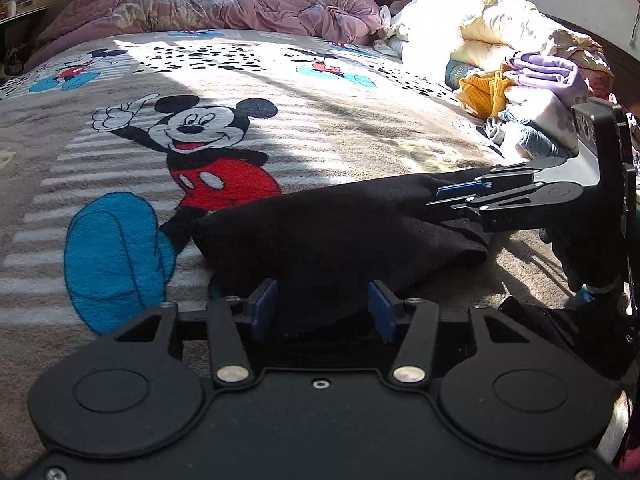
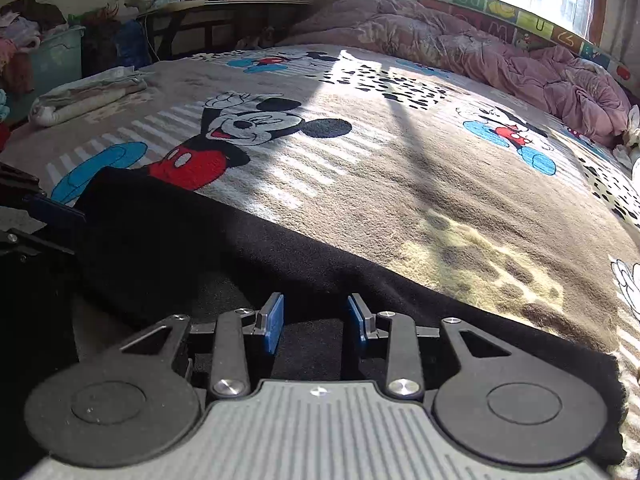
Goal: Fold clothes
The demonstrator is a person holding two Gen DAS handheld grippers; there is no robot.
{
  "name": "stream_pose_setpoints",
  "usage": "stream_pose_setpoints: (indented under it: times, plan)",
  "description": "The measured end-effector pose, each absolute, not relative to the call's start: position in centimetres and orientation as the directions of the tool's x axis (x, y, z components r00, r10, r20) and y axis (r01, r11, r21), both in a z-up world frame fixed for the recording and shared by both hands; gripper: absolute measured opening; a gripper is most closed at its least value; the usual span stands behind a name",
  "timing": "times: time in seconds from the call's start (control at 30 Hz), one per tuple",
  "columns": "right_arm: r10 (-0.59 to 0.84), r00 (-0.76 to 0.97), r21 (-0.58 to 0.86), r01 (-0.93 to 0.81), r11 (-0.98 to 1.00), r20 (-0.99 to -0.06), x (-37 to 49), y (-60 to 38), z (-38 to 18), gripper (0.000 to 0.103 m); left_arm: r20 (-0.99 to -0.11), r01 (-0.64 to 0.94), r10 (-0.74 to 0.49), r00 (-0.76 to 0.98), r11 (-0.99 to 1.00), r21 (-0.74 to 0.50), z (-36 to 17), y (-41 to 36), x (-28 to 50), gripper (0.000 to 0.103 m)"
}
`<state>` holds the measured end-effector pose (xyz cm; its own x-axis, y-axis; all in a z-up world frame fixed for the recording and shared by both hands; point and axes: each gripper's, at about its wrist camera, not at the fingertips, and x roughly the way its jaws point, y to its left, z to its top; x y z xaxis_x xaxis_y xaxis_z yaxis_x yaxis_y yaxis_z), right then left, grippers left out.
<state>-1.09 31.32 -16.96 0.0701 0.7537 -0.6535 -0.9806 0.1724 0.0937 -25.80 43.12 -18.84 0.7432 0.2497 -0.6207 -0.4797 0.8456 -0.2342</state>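
— What's out to the left of the left gripper?

— The Mickey Mouse blanket covering the bed, its big blue shoe print just left of those jaws.

— And the jaws themselves?

— Apart, blue pads set wide. The black garment lies flat on the blanket directly ahead of them and runs in between the pads, but they are not closed on it.

— Further right?

— The right gripper comes in from the right, over the garment's far right part. In the left wrist view its fingers look close together; I cannot tell from there whether cloth is pinched. Beyond it sits a pile of clothes, with a pink quilt across the far end of the bed.

— And its own camera?

— The right gripper shows its jaws apart, with the black garment beneath and ahead of them, spreading to both sides. Folded pale cloth lies far off to their left.
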Motion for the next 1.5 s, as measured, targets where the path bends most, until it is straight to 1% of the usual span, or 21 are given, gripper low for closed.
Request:
stream_pose_setpoints:
  times: [0.2, 0.27, 0.3, 0.33, 0.43, 0.5, 0.6, 0.67, 0.7, 0.73, 0.77, 0.8, 0.83, 0.93, 1.03, 1.07, 1.1, 1.17, 1.23, 1.43, 1.5]
  plan:
    - [0.757, 0.133, 0.251, -0.894, 0.370, -0.640, 5.9, 27.3, -17.5, 0.037, -0.554, -0.433, 0.232, 0.799, 0.862, -0.263, -16.4, 44.1, -24.1, 0.052]
    - [0.708, 0.227, 0.189, -0.869, 0.457, -0.668, 8.0, 26.3, -18.3, 0.037, -0.603, -0.432, 0.210, 0.770, 0.866, -0.250, -16.8, 44.7, -22.1, 0.052]
    - [0.685, 0.270, 0.146, -0.863, 0.484, -0.676, 8.7, 25.8, -18.6, 0.031, -0.633, -0.445, 0.209, 0.746, 0.862, -0.240, -17.4, 45.0, -21.2, 0.052]
    - [0.674, 0.306, 0.120, -0.853, 0.507, -0.673, 9.3, 25.3, -18.6, 0.030, -0.661, -0.458, 0.208, 0.721, 0.859, -0.230, -17.9, 45.3, -20.3, 0.052]
    - [0.657, 0.382, 0.067, -0.832, 0.550, -0.650, 9.8, 24.3, -18.3, 0.032, -0.656, -0.452, 0.214, 0.724, 0.865, -0.216, -18.6, 44.6, -20.2, 0.052]
    - [0.697, 0.353, 0.043, -0.875, 0.482, -0.624, 8.5, 24.5, -17.8, 0.034, -0.648, -0.446, 0.223, 0.728, 0.872, -0.201, -18.6, 44.1, -20.3, 0.053]
    - [0.703, 0.264, -0.010, -0.939, 0.343, -0.661, 6.8, 26.3, -18.6, 0.042, -0.653, -0.453, 0.235, 0.720, 0.872, -0.186, -18.6, 43.9, -20.4, 0.053]
    - [0.673, 0.320, -0.106, -0.935, 0.339, -0.667, 6.7, 27.7, -19.0, 0.049, -0.656, -0.457, 0.243, 0.715, 0.872, -0.176, -18.6, 43.8, -20.4, 0.053]
    - [0.655, 0.367, -0.163, -0.921, 0.353, -0.660, 6.9, 28.3, -19.1, 0.063, -0.657, -0.460, 0.247, 0.712, 0.872, -0.171, -18.6, 43.7, -20.5, 0.053]
    - [0.638, 0.410, -0.201, -0.904, 0.377, -0.651, 7.1, 28.7, -19.0, 0.064, -0.655, -0.461, 0.248, 0.713, 0.870, -0.172, -18.5, 43.7, -20.5, 0.053]
    - [0.622, 0.449, -0.219, -0.884, 0.412, -0.642, 7.5, 28.7, -18.6, 0.061, -0.652, -0.461, 0.249, 0.716, 0.870, -0.174, -18.4, 43.7, -20.6, 0.053]
    - [0.604, 0.486, -0.238, -0.863, 0.446, -0.632, 7.9, 28.7, -18.3, 0.052, -0.649, -0.461, 0.249, 0.719, 0.870, -0.176, -18.4, 43.6, -20.7, 0.054]
    - [0.615, 0.481, -0.228, -0.866, 0.445, -0.625, 7.6, 28.5, -17.9, 0.047, -0.647, -0.461, 0.248, 0.721, 0.869, -0.180, -18.4, 43.6, -20.8, 0.054]
    - [0.726, 0.324, -0.121, -0.940, 0.319, -0.606, 5.0, 27.2, -16.8, 0.047, -0.643, -0.462, 0.248, 0.724, 0.867, -0.186, -18.4, 43.6, -20.9, 0.054]
    - [0.767, 0.144, -0.041, -0.988, 0.152, -0.626, 1.8, 28.2, -17.1, 0.040, -0.642, -0.465, 0.249, 0.725, 0.865, -0.190, -18.4, 43.4, -21.0, 0.054]
    - [0.747, 0.111, -0.032, -0.992, 0.120, -0.656, 1.1, 29.0, -17.7, 0.033, -0.641, -0.466, 0.249, 0.726, 0.864, -0.191, -18.3, 43.4, -21.1, 0.054]
    - [0.729, 0.118, -0.054, -0.992, 0.110, -0.675, 0.8, 29.8, -18.2, 0.018, -0.640, -0.466, 0.249, 0.727, 0.864, -0.193, -18.3, 43.3, -21.1, 0.054]
    - [0.716, 0.160, 0.000, -0.976, 0.218, -0.680, 3.4, 29.9, -18.3, 0.026, -0.637, -0.465, 0.244, 0.731, 0.862, -0.203, -18.2, 43.2, -21.5, 0.054]
    - [0.700, 0.205, 0.067, -0.938, 0.341, -0.684, 6.5, 29.6, -18.0, 0.023, -0.635, -0.464, 0.237, 0.735, 0.859, -0.217, -18.2, 43.3, -21.9, 0.055]
    - [0.606, 0.369, -0.101, -0.897, 0.430, -0.704, 9.0, 26.3, -18.8, 0.024, -0.632, -0.472, 0.229, 0.740, 0.846, -0.247, -18.3, 43.6, -22.4, 0.055]
    - [0.633, 0.351, -0.046, -0.894, 0.445, -0.690, 9.3, 25.3, -18.7, 0.025, -0.627, -0.467, 0.227, 0.745, 0.849, -0.248, -18.1, 43.3, -22.5, 0.056]
